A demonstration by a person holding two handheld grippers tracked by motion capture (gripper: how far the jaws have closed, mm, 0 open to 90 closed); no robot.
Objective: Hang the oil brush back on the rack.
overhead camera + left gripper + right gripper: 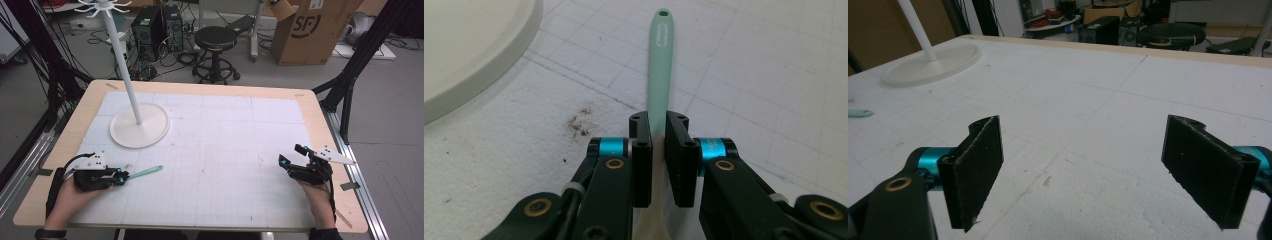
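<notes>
Spoon (pixel 145 173), one, mint-green handle, lies on the white gridded mat (pixel 225 150) near the one white stand (pixel 139 125). Grippers, two: left gripper (pixel 121 178) is clamped on the spoon's neck; right gripper (pixel 291 155) gapes wide, holding nothing. Left gripper view adds the handle's hanging hole and a dark smudge (pixel 579 125) on the mat.

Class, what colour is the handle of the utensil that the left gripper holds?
Mint green: the handle sits between the shut jaws of the left gripper, best seen in the left gripper view.

The high view looks forward and down over the whole surface (pixel 210 90); both gripper views sit low, close, sharing the white stand (pixel 139 125) (pixel 930 62) near its far-left corner.
</notes>
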